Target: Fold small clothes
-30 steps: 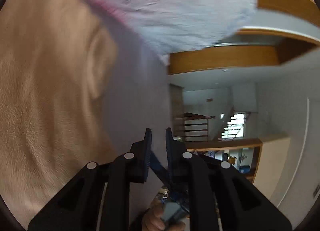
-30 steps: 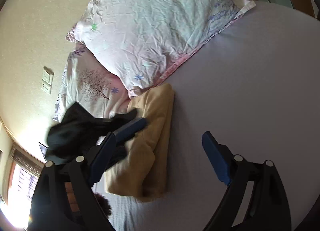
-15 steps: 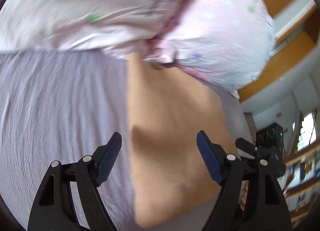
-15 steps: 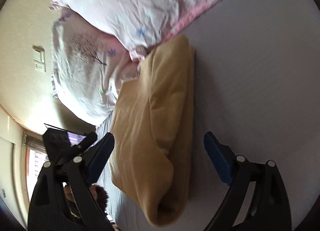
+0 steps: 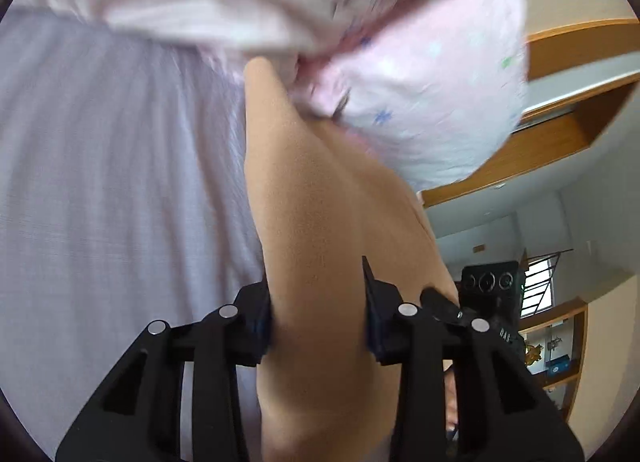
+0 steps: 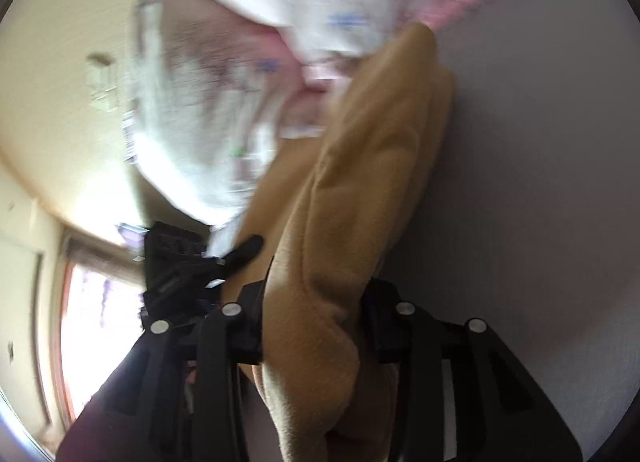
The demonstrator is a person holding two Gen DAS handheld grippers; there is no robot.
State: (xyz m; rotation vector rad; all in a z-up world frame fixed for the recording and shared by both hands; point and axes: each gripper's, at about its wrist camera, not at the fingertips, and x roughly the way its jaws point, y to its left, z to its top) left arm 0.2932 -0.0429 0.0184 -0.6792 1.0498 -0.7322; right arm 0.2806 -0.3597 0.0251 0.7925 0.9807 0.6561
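A folded tan fleece garment [image 5: 320,229] lies on the lilac bed sheet [image 5: 112,189], its far end against the pillows. My left gripper [image 5: 318,302] is shut on the near edge of the garment's one side. In the right wrist view the same tan garment [image 6: 360,189] runs up the middle, thick and folded. My right gripper [image 6: 316,314] is shut on its near end from the opposite side. The other gripper shows as a black shape in each view, on the right in the left wrist view [image 5: 488,294] and on the left in the right wrist view [image 6: 180,262].
Two pink-and-white floral pillows [image 5: 420,93] lie at the head of the bed, touching the garment's far end; they also show in the right wrist view [image 6: 224,109]. Wooden bed frame and shelves [image 5: 568,61] stand beyond. A bright window [image 6: 92,322] is at lower left.
Both grippers were open around the tan garment half a second ago; both have now moved in and closed on its near end. The views are blurred by motion.
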